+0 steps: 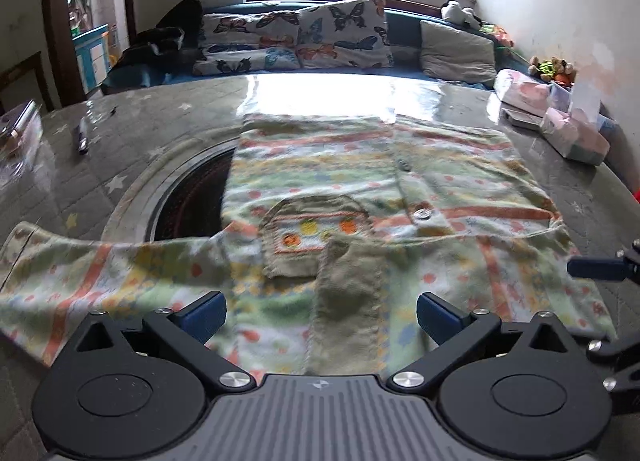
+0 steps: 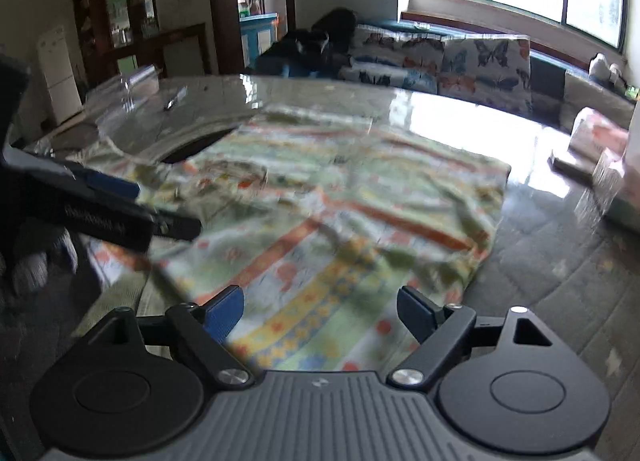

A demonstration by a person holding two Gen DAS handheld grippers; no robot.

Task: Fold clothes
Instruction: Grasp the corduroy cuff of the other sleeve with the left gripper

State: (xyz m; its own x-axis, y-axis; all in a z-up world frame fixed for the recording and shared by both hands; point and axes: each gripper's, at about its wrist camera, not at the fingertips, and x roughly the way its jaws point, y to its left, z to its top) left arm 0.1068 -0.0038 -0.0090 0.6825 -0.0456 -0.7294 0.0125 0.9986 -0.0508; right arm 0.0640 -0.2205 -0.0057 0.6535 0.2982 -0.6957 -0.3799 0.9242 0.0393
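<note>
A small pastel patterned shirt [image 1: 360, 181] with buttons and a chest pocket lies flat on the table, one sleeve [image 1: 80, 273] stretched out to the left and the other sleeve [image 1: 348, 301] folded across its middle. My left gripper [image 1: 320, 315] is open and empty just above the shirt's near edge. My right gripper [image 2: 320, 313] is open and empty over the shirt [image 2: 340, 201] near its right part. The left gripper's finger [image 2: 112, 185] shows at the left of the right wrist view, and the right gripper's finger [image 1: 596, 267] at the right edge of the left wrist view.
The glossy table [image 1: 160, 117] has a round dark recess [image 1: 192, 197] partly under the shirt. A pen [image 1: 83, 137] lies at the left, tissue packs [image 1: 576, 137] at the right. A sofa with butterfly cushions [image 1: 296, 37] stands behind.
</note>
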